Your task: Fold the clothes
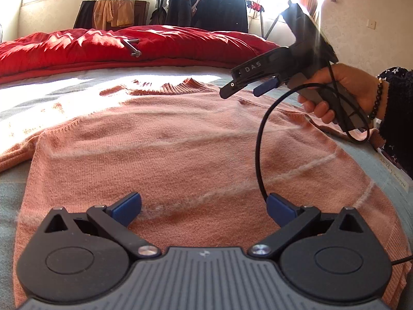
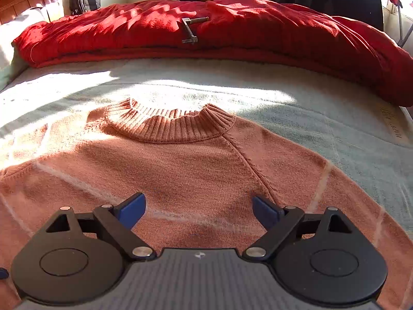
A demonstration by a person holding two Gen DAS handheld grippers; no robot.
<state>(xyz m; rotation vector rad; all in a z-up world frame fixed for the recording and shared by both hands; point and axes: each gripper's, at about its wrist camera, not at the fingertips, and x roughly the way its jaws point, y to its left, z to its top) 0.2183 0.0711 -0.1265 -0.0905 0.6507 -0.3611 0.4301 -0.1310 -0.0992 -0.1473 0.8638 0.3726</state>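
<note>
Beyond your released, empty jaws, the sweater (image 2: 180, 170) lies flat, with a red quilt (image 2: 206, 33) and metal crank (image 2: 189, 29) past its collar.

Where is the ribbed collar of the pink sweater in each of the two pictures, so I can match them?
Left wrist: the collar lies upper centre, small, partly washed out by sunlight, left of the right gripper.
Right wrist: the collar lies centre, large, above the open jaws.
Shared landmark: the metal handle on the red duvet.
</note>
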